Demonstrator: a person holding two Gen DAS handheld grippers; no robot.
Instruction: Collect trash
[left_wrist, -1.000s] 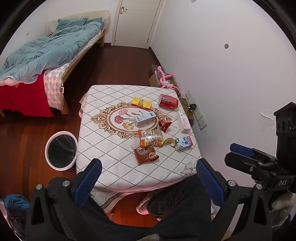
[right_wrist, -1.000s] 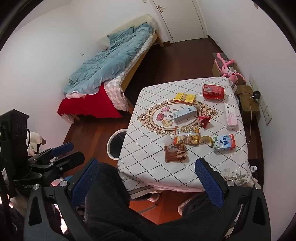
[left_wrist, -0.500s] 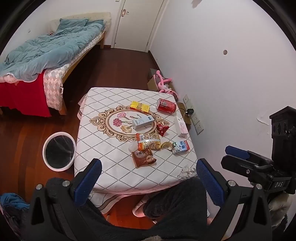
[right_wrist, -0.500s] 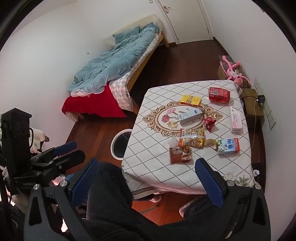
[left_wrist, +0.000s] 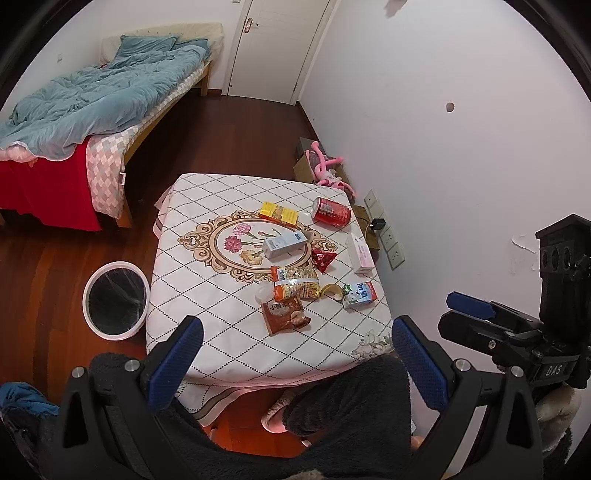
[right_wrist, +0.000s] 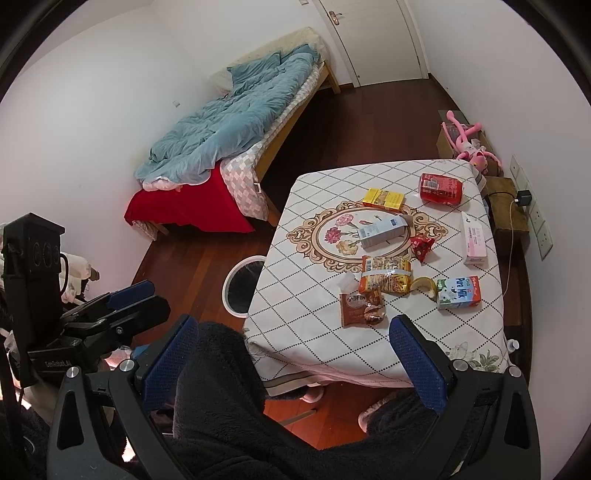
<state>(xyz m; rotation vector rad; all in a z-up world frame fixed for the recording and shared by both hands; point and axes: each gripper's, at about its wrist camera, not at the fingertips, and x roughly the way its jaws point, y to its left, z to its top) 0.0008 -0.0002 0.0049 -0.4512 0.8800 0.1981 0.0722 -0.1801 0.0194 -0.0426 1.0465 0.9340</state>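
Observation:
Trash lies on a small table (left_wrist: 221, 332) with a diamond-pattern cloth: a brown snack wrapper (left_wrist: 283, 314), an orange snack bag (left_wrist: 295, 282), a milk carton (left_wrist: 358, 294), a red can (left_wrist: 330, 211), a yellow box (left_wrist: 279, 213), a grey-blue box (left_wrist: 285, 243), a red wrapper (left_wrist: 323, 258) and a pink box (left_wrist: 360, 253). A white bin (left_wrist: 116, 299) with a black liner stands on the floor left of the table. My left gripper (left_wrist: 295, 365) is open and empty, high above the near table edge. My right gripper (right_wrist: 293, 365) is open and empty, also high above; the same trash shows there, like the wrapper (right_wrist: 362, 306).
A bed (left_wrist: 92, 110) with a blue duvet stands at the far left. A pink toy (left_wrist: 327, 170) and a box sit by the right wall. The person's dark-clad legs (left_wrist: 351, 398) are below the grippers. A door (left_wrist: 273, 48) is at the back.
Both grippers have risen and drawn back a little, so the table looks smaller and farther. Both stay open. Nothing on the table has moved.

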